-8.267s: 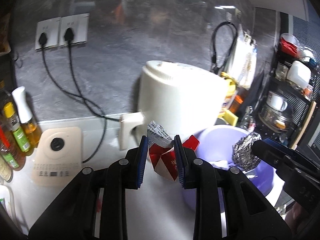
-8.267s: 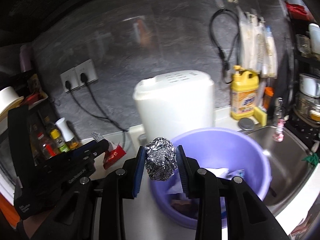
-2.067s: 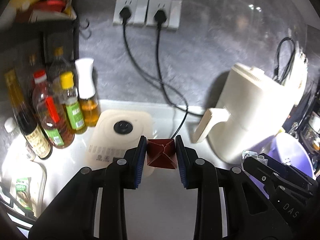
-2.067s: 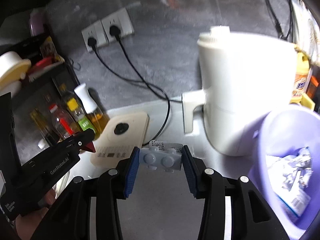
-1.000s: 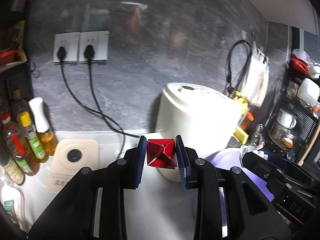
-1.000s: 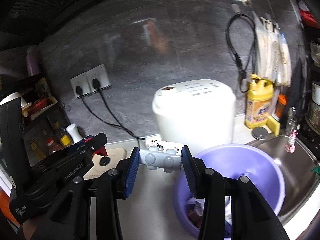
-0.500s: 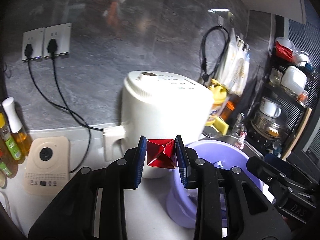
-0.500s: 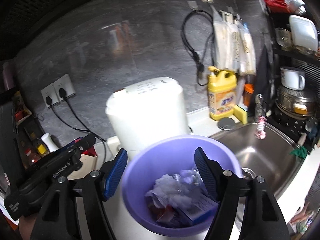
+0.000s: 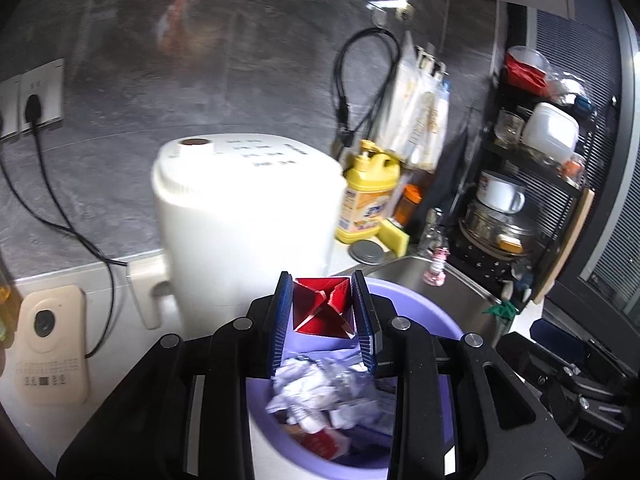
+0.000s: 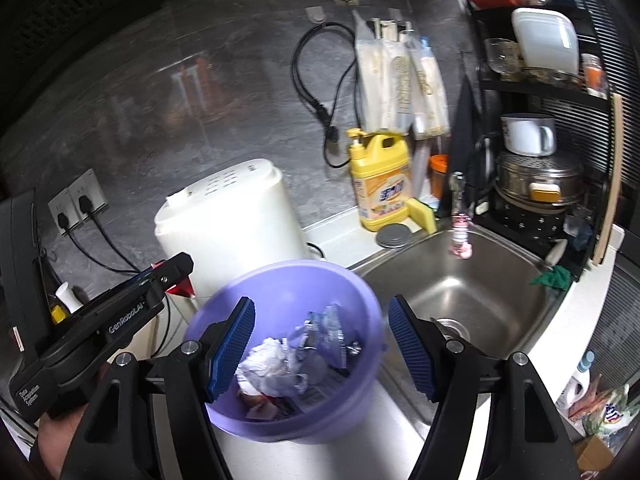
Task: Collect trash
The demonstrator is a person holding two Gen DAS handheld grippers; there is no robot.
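Observation:
A purple basin point(image 10: 288, 270) on the white counter holds crumpled paper and wrappers point(image 10: 280, 364). My right gripper point(image 10: 320, 344) hangs over it, open, with nothing between its blue pads. In the left wrist view my left gripper point(image 9: 322, 308) is shut on a folded red carton piece point(image 9: 320, 312), just above the near rim of the basin point(image 9: 436, 316) and its trash point(image 9: 320, 384). The right wrist view shows the left gripper point(image 10: 172, 276) from the side, at the basin's left edge, with the red piece point(image 10: 180, 289) poking out below its tip.
A tall white appliance point(image 9: 240, 208) stands right behind the basin. To the right lie a yellow detergent bottle point(image 10: 380, 188), a steel sink point(image 10: 460, 280) and a black dish rack point(image 10: 536, 168). A beige device point(image 9: 48, 344) and black cords lie on the left.
The right gripper spread wide and the grey blister piece left its jaws. Both grippers swung right over the basin, the left still carrying the red piece.

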